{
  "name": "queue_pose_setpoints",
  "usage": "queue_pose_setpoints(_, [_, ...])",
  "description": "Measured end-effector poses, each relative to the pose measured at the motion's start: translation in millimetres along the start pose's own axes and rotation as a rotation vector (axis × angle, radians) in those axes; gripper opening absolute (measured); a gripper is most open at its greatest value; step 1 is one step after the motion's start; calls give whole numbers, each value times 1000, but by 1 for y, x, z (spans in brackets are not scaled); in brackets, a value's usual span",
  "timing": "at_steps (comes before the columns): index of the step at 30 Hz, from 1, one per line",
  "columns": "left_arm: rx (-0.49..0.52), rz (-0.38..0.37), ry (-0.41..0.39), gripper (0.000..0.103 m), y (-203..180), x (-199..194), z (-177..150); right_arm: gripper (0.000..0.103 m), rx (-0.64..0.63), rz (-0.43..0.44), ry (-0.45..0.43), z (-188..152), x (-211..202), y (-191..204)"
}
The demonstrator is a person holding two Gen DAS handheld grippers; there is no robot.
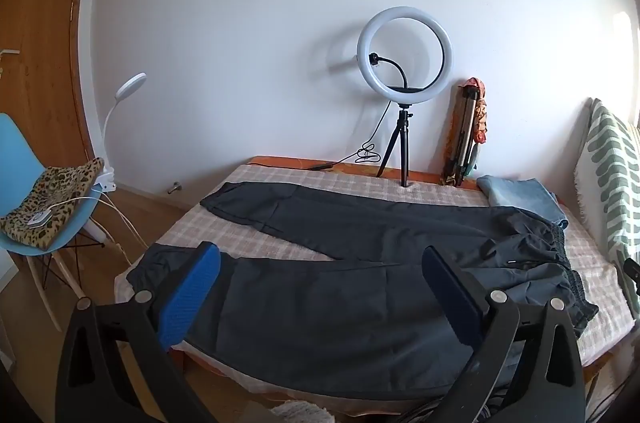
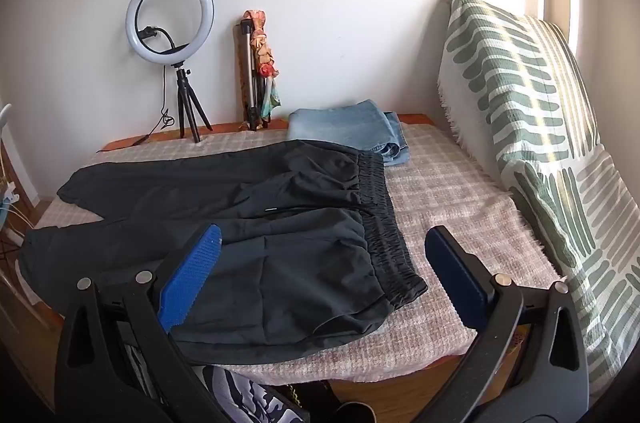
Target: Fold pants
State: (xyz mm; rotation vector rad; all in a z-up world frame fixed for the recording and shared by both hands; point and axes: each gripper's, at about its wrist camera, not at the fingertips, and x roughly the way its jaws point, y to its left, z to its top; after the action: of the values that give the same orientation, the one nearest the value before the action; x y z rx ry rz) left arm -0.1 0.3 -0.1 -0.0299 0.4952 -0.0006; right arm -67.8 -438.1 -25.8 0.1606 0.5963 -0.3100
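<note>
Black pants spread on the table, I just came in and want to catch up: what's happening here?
A person holds a gripper in each hand above the black pants, which lie flat and unfolded on the checked cloth, legs apart. The left gripper hovers open over the near leg; the right gripper hovers open near the waistband. Neither holds fabric. Folded jeans sit behind.

A white wall stands behind the table with a ring light, a wooden door and blue chair at left, a patterned cushion at right.
</note>
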Motion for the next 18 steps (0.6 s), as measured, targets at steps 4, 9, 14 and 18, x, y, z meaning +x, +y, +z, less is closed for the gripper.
queue_pose_setpoints(4, [24,7,-13,102,-4,0,0,103,-16,-11,-5,0,0,1])
queue_pose_setpoints(9, [19,17,-22,102,-11,-1,0,103,-20,-8,-7,2,3,2])
queue_pose_setpoints(14, [16,20,-32,102,-7,-3,-1,103,-18,-11,1,1,5,3])
queue_pose_setpoints(18, [29,16,-36,102,-10,-3,-1,103,-8,-7,-1,-3,4,-1])
